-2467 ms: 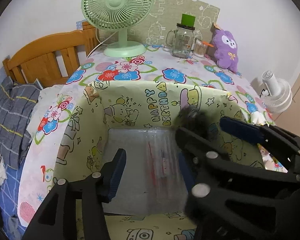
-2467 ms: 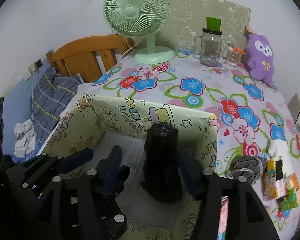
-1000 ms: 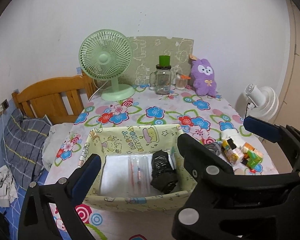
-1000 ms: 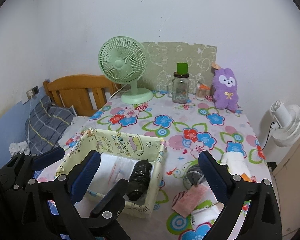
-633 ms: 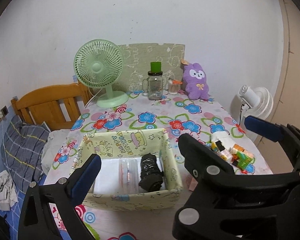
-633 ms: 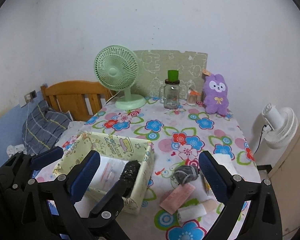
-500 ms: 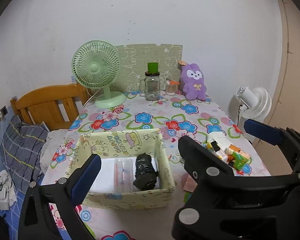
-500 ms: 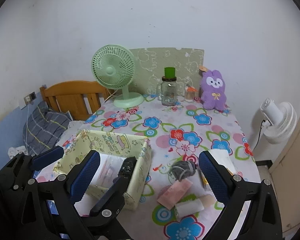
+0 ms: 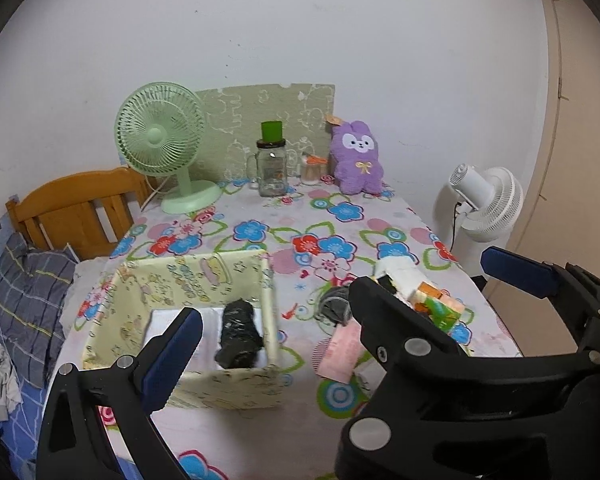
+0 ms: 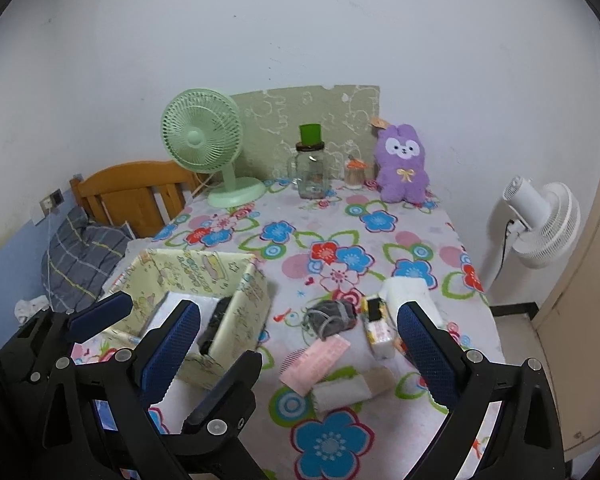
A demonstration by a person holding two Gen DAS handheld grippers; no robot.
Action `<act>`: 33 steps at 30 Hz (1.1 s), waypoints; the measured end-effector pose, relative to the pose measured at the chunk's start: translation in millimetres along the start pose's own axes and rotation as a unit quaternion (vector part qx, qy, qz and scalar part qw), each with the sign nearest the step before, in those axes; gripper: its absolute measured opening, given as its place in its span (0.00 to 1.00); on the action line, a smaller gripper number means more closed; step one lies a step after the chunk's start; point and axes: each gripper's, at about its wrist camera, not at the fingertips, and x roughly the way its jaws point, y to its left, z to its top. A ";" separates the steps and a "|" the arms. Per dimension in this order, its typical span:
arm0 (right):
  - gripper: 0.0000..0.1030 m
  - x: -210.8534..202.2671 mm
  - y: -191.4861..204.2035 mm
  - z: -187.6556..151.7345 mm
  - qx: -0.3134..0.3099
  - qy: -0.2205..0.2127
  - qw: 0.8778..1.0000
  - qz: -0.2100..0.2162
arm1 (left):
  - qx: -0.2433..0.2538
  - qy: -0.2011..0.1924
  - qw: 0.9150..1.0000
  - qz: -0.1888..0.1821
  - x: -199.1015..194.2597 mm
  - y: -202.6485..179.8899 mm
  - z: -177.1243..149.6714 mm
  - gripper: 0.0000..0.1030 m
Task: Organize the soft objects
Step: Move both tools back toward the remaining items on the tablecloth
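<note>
Both the left tool (image 9: 340, 312) and the right tool (image 10: 300, 344) are held wide open and empty above the surface (image 10: 380, 240). A black roll (image 9: 238, 334) is seen lying in the yellow box (image 9: 188, 276).

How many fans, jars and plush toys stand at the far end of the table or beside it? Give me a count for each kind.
Fans: 2 (green, white)
Jars: 2 (big, small)
Plush toys: 1 (purple)
Total: 5
</note>
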 end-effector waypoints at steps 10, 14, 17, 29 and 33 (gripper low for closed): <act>0.99 -3.3 -27.4 -15.2 0.017 -0.008 1.000 -0.021 | 0.018 0.000 1.000 -0.007 9.8 -26.7 -6.8 1.00; 0.99 -1.2 -38.9 -21.3 0.020 -0.006 0.999 -0.032 | 0.023 0.010 1.000 -0.015 18.3 -37.6 -11.0 1.00; 0.99 1.4 -48.6 -26.2 0.021 -0.003 0.999 -0.041 | 0.024 0.017 0.999 -0.021 24.8 -44.5 -14.7 1.00; 0.95 23.1 -78.4 -46.4 0.025 0.021 0.998 -0.060 | 0.039 0.057 0.997 -0.039 56.4 -71.7 -32.2 0.99; 0.93 31.2 -87.1 -56.4 0.033 0.029 0.997 -0.061 | 0.043 0.067 0.996 -0.042 65.8 -77.8 -38.7 0.99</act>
